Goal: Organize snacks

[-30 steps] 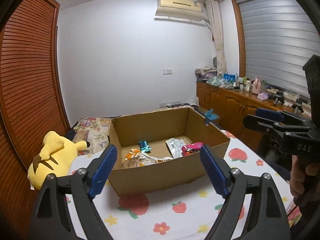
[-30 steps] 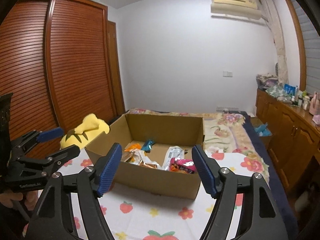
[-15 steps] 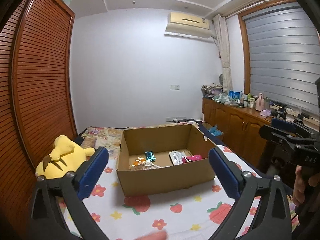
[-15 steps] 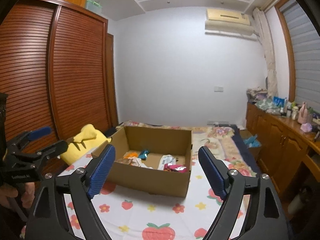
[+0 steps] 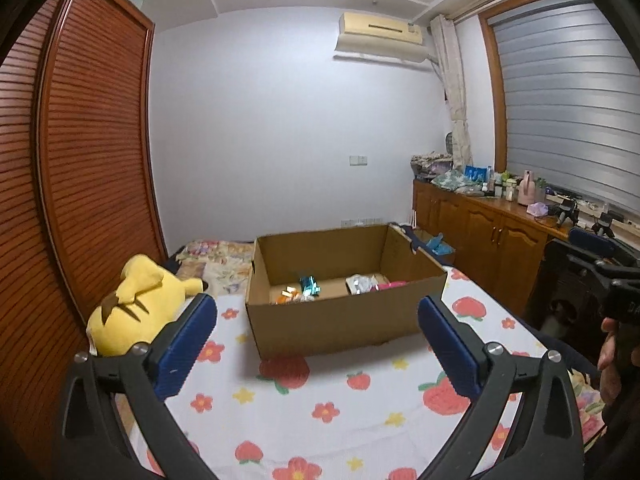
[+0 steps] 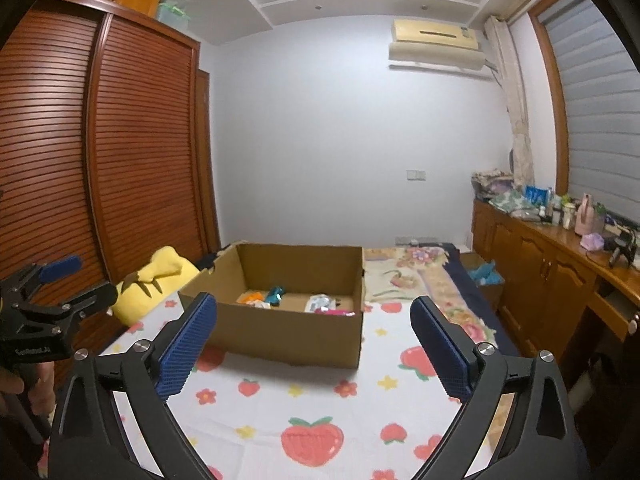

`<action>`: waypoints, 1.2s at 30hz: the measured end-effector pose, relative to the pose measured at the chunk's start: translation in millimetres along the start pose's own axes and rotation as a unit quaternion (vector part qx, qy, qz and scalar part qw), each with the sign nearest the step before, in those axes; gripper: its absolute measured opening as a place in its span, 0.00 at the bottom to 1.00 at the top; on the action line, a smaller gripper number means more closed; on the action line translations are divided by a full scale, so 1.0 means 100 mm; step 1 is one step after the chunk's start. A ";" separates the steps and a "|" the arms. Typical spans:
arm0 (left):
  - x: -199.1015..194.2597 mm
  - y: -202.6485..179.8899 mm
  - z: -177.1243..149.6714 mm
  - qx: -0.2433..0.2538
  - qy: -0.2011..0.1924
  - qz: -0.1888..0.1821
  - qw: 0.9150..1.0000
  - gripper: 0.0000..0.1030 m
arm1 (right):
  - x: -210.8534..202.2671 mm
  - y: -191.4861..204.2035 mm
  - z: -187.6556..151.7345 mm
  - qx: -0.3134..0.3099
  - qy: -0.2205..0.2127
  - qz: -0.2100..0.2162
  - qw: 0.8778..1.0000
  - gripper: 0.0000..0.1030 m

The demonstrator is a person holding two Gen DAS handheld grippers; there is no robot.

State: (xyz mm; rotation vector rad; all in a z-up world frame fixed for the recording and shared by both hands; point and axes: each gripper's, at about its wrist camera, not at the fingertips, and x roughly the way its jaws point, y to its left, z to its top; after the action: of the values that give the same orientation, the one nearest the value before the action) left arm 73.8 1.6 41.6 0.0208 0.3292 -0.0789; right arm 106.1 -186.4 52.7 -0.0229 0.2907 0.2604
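- Cardboard box (image 5: pixel 344 312): open-topped, brown, plain walls, flaps not raised; sits on the bed cover (image 5: pixel 320 408), which is white with a strawberry and flower print.
- Snacks (image 5: pixel 306 286) lie loose on the box floor in two small clusters. One cluster: a shiny teal wrapper plus orange packets (image 6: pixel 252 298). Other cluster: a white-silver pouch (image 6: pixel 320 303) with a pink packet (image 5: pixel 390 286) touching it. Near wall of the box hides the lower part of each; print on the wrappers too small to read.
- Bare cardboard floor shows between the two clusters.
- Left gripper (image 5: pixel 316 344): blue-padded fingers wide apart, nothing between them; held over the bed cover, short of the box, not touching it.
- Right gripper (image 6: pixel 314 344): jaws have just been opening and now stand wide, nothing between them; also short of the box.
- Yellow plush toy (image 5: pixel 132 304) lies on the bed beside the box, against the slatted wardrobe (image 5: pixel 80 184).
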 end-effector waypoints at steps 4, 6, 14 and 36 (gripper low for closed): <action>0.01 0.02 -0.11 -0.005 0.014 0.002 1.000 0.99 | -0.06 -0.03 -0.06 0.005 0.001 -0.004 1.000 0.96; 0.01 0.00 -0.15 -0.003 0.016 0.006 1.000 0.99 | -0.07 -0.05 -0.09 0.009 0.003 -0.006 1.000 0.96; 0.02 0.00 -0.25 0.001 0.028 0.011 1.000 0.99 | -0.05 -0.08 -0.21 0.014 0.014 -0.011 1.000 0.96; -0.02 0.01 -0.24 -0.002 0.023 0.007 1.000 0.99 | -0.03 -0.06 -0.26 0.006 0.021 -0.018 1.000 0.96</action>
State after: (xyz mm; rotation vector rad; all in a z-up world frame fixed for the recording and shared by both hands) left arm 63.9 3.1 19.7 0.0221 0.3743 -0.0634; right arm 97.5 -195.0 28.3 -0.0227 0.3332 0.2220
